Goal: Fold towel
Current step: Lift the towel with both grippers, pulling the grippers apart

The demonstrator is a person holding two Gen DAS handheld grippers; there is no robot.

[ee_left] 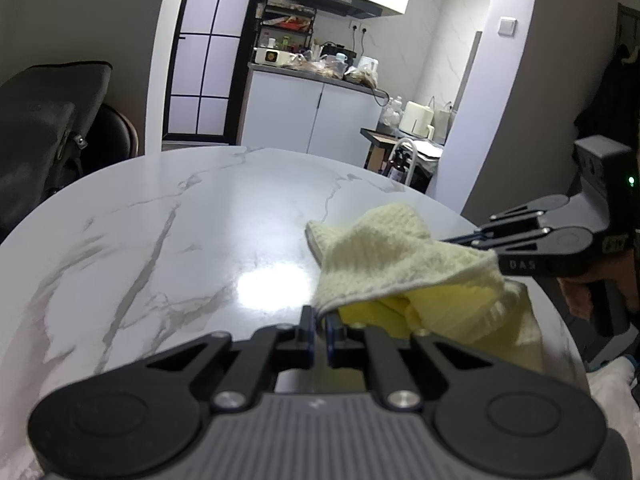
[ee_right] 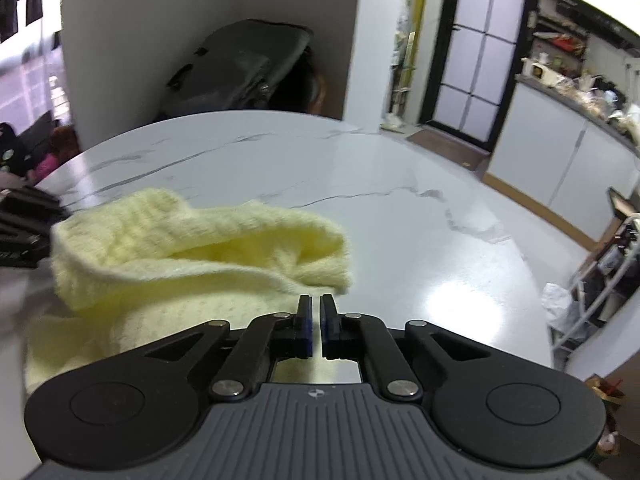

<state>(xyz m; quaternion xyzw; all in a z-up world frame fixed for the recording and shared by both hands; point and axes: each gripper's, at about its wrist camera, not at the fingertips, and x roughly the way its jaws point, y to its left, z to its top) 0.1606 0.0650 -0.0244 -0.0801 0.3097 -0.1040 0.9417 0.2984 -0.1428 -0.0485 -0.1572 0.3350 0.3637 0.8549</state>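
A pale yellow knitted towel (ee_left: 404,264) lies bunched on the white marble table (ee_left: 180,240), partly lifted. My left gripper (ee_left: 319,316) is shut on one towel edge at the near side. My right gripper (ee_left: 486,246) comes in from the right and is shut on another towel corner, holding it above the table. In the right wrist view the towel (ee_right: 192,248) drapes to the left of my right gripper (ee_right: 316,304), whose jaws are nearly closed with a thin bit of towel edge at their tips. The left gripper (ee_right: 24,232) shows at the far left, blurred.
The round table's edge (ee_left: 520,248) curves close behind the towel on the right. A dark bag (ee_left: 44,128) on a chair stands beyond the far left rim. A kitchen counter (ee_left: 320,76) and a metal rack (ee_right: 600,280) stand off the table.
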